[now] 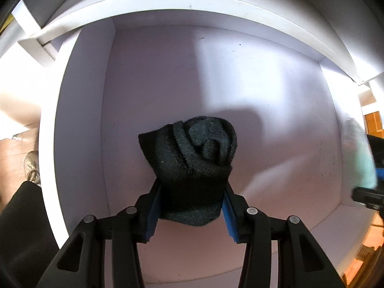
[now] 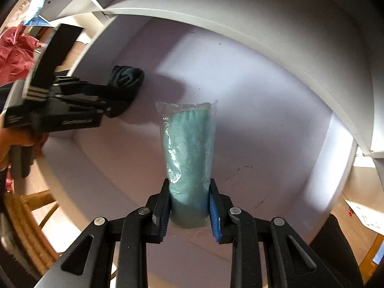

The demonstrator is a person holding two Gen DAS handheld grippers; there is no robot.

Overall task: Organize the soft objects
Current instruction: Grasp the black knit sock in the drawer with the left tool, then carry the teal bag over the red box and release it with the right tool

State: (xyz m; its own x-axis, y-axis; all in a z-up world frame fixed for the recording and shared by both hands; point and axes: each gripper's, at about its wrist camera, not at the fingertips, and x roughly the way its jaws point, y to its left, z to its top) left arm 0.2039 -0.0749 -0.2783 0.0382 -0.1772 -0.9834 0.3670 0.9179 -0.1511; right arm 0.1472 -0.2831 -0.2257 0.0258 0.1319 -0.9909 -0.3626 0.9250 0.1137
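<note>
L gripper (image 1: 192,192) – sock (image 1: 192,153); R gripper (image 2: 189,201) – towel (image 2: 188,144)

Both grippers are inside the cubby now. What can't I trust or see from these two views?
- Dark rolled cloth: its underside and any contact with the cubby floor are hidden, left wrist view.
- Teal bagged towel: its base is hidden behind the right gripper fingers; in the left view it is a blurred sliver cut by the frame edge.

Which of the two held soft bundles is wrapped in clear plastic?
The teal rolled cloth in the right gripper; the dark rolled sock in the left gripper is bare.
</note>
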